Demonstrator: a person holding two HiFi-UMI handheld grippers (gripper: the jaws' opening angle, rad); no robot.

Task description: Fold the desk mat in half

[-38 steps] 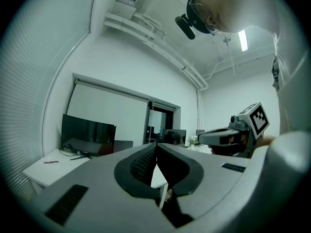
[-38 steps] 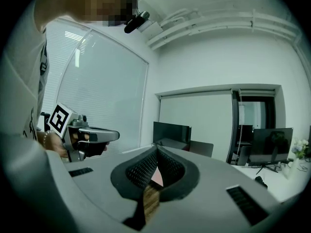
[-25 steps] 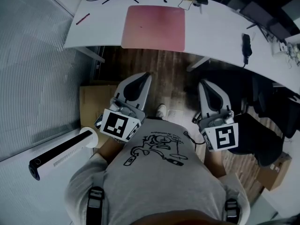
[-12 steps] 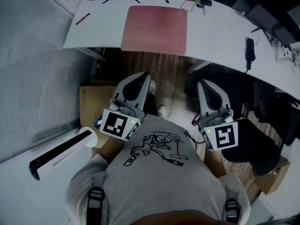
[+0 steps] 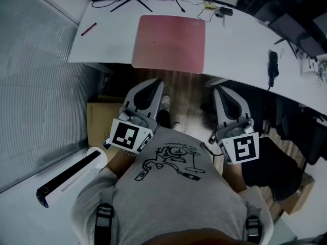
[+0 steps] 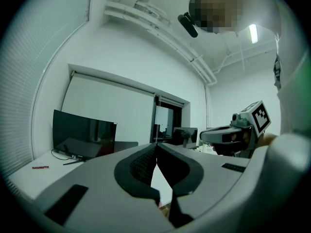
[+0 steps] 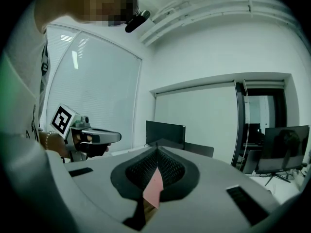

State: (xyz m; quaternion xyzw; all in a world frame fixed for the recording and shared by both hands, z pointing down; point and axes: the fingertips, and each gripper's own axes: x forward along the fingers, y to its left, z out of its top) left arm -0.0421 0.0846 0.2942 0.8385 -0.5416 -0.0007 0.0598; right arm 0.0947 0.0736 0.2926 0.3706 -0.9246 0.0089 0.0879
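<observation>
**Walking up to the table, both tools shut and empty**

The person has stepped closer over the last second. The table (image 5: 240, 40) and the pink mat (image 5: 169, 42) now sit lower and larger in the head view, and a shoe (image 5: 164, 103) has come forward on the wood floor. The arms have not changed: both tools are held at the waist and point ahead, well short of the table edge.

The left tool (image 5: 157, 81) has its jaws pressed together at the tips with nothing between them. Its own view shows only pale table through the slit lower down. The right tool (image 5: 218, 90) is closed the same way. The sliver of pink in its slit looks to be the mat off in the distance, not something gripped.

The mat lies flat and unfolded in the middle of the table, its near edge at the table's front edge. A red pen (image 5: 89, 29) lies well off to its left, and cables lie beyond its far edge.

I'd say this is only the approach and the fold has not begun. Both tools will have to open before either can take a mat edge, likely the two near corners. The mat lies flush on the table, so getting a jaw under a corner may be fiddly.
</observation>
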